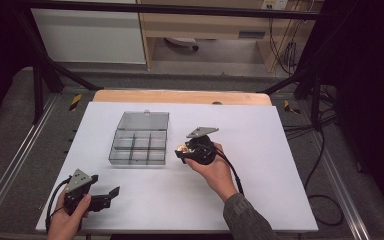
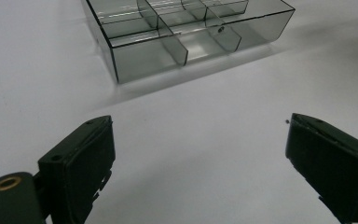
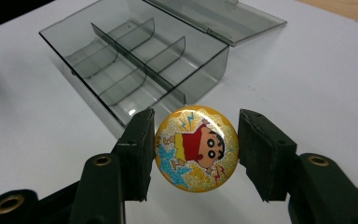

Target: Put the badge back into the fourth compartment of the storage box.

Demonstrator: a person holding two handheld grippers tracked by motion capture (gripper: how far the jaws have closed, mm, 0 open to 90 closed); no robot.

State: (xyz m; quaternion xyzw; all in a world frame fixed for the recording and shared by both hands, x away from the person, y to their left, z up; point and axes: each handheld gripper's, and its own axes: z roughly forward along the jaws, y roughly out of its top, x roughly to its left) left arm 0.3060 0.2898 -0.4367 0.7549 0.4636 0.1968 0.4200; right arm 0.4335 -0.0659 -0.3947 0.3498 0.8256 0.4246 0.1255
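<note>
Right gripper [image 3: 196,154] clamped on cartoon pin badge [image 3: 196,148], just right of clear compartment box [image 1: 139,142]; left gripper [image 2: 200,158] spread wide, holding nothing, near-left.

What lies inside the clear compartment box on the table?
The box shows bare dividers and empty compartments wherever visible; its lid lies open behind. The right gripper holds a cartoon badge outside, hiding part of the nearest wall.

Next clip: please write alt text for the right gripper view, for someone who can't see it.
A round gold glittery badge with a cartoon boy in a red shirt is clamped edge to edge between the two black jaws of the right tongs. Beyond it on the white table sits an open, smoky transparent plastic compartment box, its lid folded back flat.
</note>
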